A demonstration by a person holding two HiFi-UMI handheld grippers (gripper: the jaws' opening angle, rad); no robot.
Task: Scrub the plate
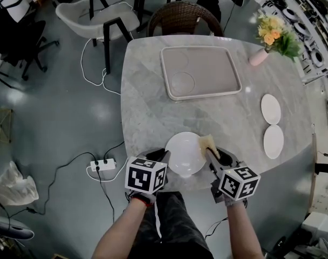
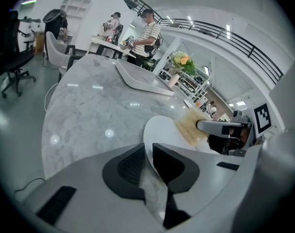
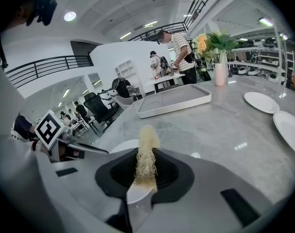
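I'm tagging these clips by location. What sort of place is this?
Probably an open-plan lab or office, not a kitchen: a black office chair, a power strip with trailing cables on the floor, and equipment racks beside the marble table.

This is looking like an open-plan lab or workshop: an office chair (image 1: 20, 39) is standing at upper left, a power strip (image 1: 102, 165) is lying on the grey floor (image 1: 55, 117), equipment shelves (image 1: 315, 36) are lining the right edge, and people (image 2: 149, 30) are working under a railed balcony (image 2: 220, 33).
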